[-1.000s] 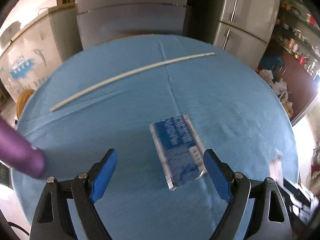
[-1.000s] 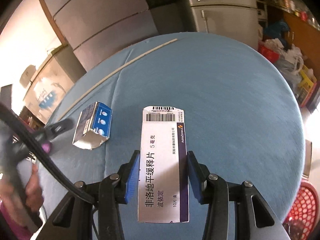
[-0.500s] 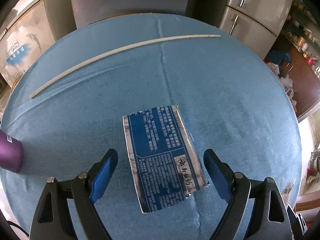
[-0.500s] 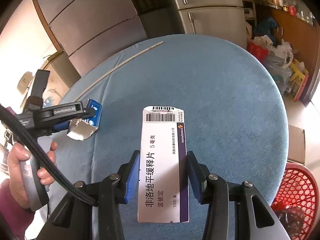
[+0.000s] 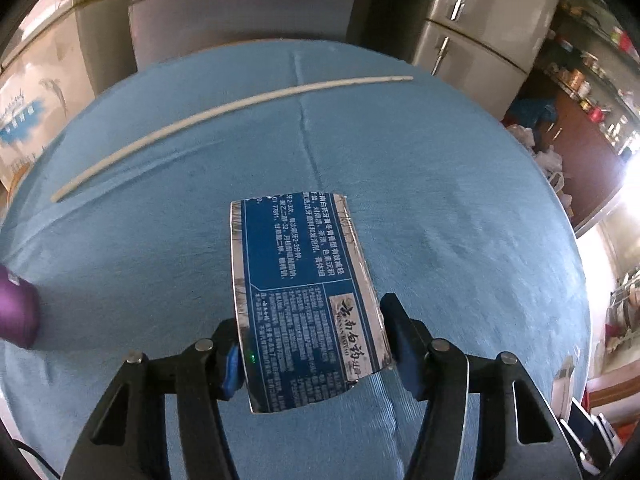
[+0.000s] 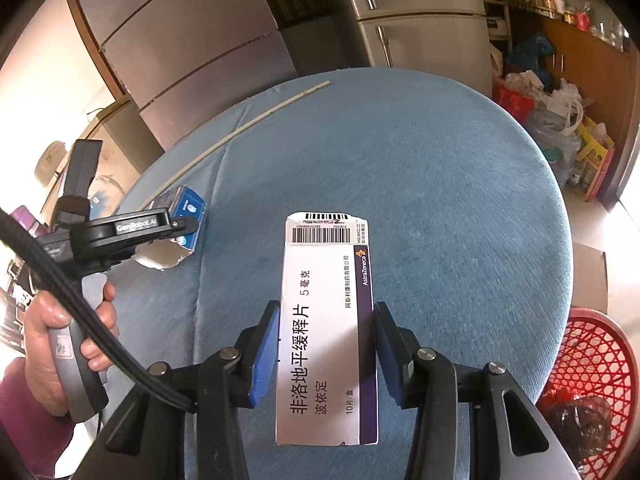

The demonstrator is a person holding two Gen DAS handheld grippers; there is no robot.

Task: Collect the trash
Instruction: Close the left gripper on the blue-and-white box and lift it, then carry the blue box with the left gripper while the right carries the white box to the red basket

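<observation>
My left gripper [image 5: 316, 350] is closing around the blue toothpaste box [image 5: 304, 300], which lies between the blue pads; the left pad [image 5: 232, 364] looks to be at the box's edge, while the right pad [image 5: 400, 340] stands just beside the other long side, and I cannot tell whether it presses yet. I have come at it across its narrow width, steeply from above, because that is the only span my jaws can bridge while it lies flat on the blue tablecloth [image 5: 460, 200].

My right gripper [image 6: 326, 354] is already pinching the white medicine box [image 6: 328, 328] by its long sides, lifted off the cloth and pointing away from me, so I judge it is parked there until both pieces can go to the red basket [image 6: 592, 380] beside the table at my right, which already holds some dark rubbish.

The toothpaste box is a torn, flattened stub: deep blue with white print, silvery foil borders, ragged at both open ends. From the right wrist it shows a white inside and a crumpled mouth, so it should squash easily under the pads. The medicine box is crisp, white with a purple stripe and a barcode on its torn flap.

Farther out, a long thin white stick [image 5: 224, 112] lies across the far side of the cloth, well apart from both boxes.
</observation>
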